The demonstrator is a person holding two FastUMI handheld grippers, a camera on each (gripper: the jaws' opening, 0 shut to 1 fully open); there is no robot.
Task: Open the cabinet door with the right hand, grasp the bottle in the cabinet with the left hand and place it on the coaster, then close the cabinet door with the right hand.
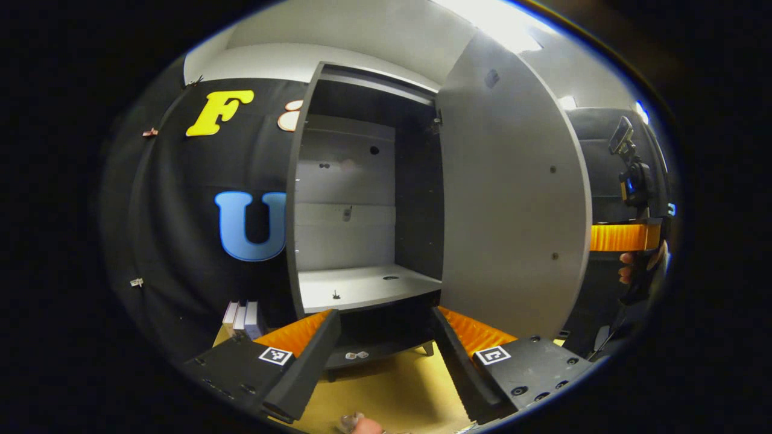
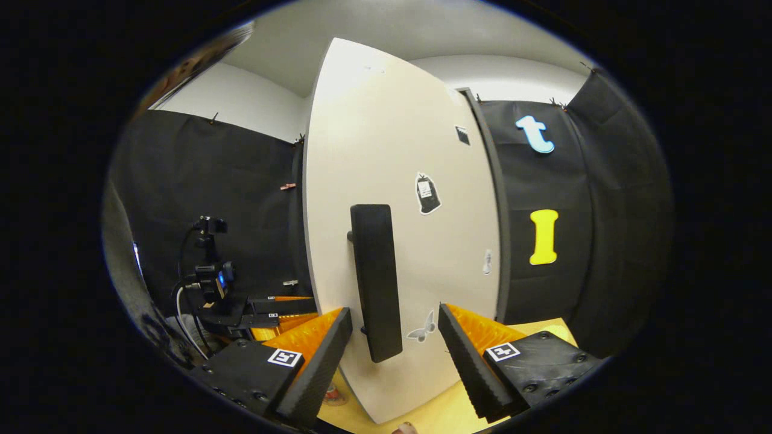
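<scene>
while the cabinet door (image 1: 512, 199) stands open, left tool (image 1: 386, 355) spread, right tool (image 2: 395, 355) spread around handle (image 2: 375, 280), seemingly apart

Lab booth, black cloth wall (image 2: 211, 199), cabinet (image 1: 362, 199)

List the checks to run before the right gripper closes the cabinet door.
1. Door is open and ready to swing: ok, the cabinet door stands wide open.
2. Left gripper is empty: ok, open with nothing held.
3. Right gripper is lined up: ok, the handle sits between its spread fingers.
4. Grip on the handle: not ok, the fingers are not pressing on it.
5. Bottle is on the coaster: cannot tell, a small object is cut off at the edge.
</scene>
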